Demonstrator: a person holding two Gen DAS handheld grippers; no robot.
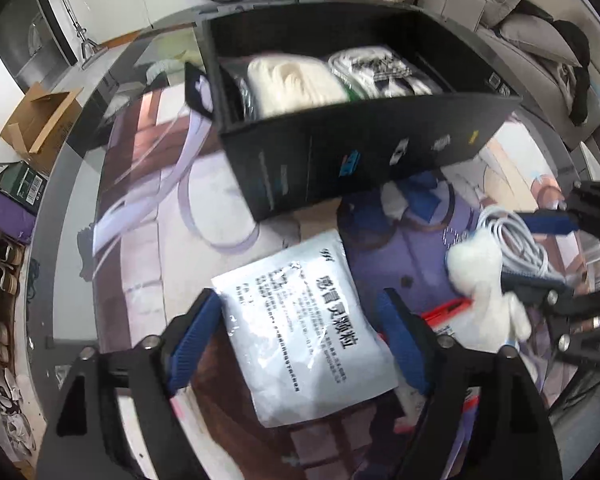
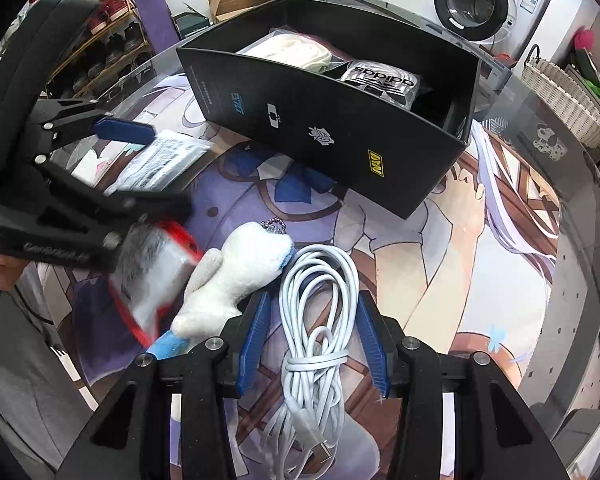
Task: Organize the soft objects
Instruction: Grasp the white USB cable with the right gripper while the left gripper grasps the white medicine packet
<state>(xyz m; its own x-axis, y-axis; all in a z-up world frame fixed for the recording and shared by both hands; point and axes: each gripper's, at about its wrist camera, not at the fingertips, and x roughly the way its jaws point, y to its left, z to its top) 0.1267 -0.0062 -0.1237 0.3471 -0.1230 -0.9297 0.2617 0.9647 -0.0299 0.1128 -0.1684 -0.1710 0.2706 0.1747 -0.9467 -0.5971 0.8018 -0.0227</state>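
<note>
A black box point(image 1: 340, 148) point(image 2: 300, 120) on the printed mat holds a cream cloth bundle point(image 1: 292, 84) point(image 2: 292, 50) and a bagged black-and-white garment point(image 1: 384, 68) point(image 2: 380, 80). My left gripper point(image 1: 300, 320) is open, its blue pads on either side of a white printed pouch point(image 1: 308, 332) lying flat; it also shows in the right wrist view point(image 2: 164, 156). My right gripper point(image 2: 312, 328) is open around a coiled white cable point(image 2: 320, 320) point(image 1: 512, 248). A white plush toy point(image 2: 236, 276) point(image 1: 484, 284) lies just left of it, beside a red-edged packet point(image 2: 152, 276).
A round glass table carries the anime-print mat point(image 2: 440, 248). A wicker basket point(image 2: 568, 96) stands at the far right, a washing machine point(image 2: 484, 0) behind. A cardboard box point(image 1: 40, 120) and a shoe rack point(image 2: 100, 40) stand off the table.
</note>
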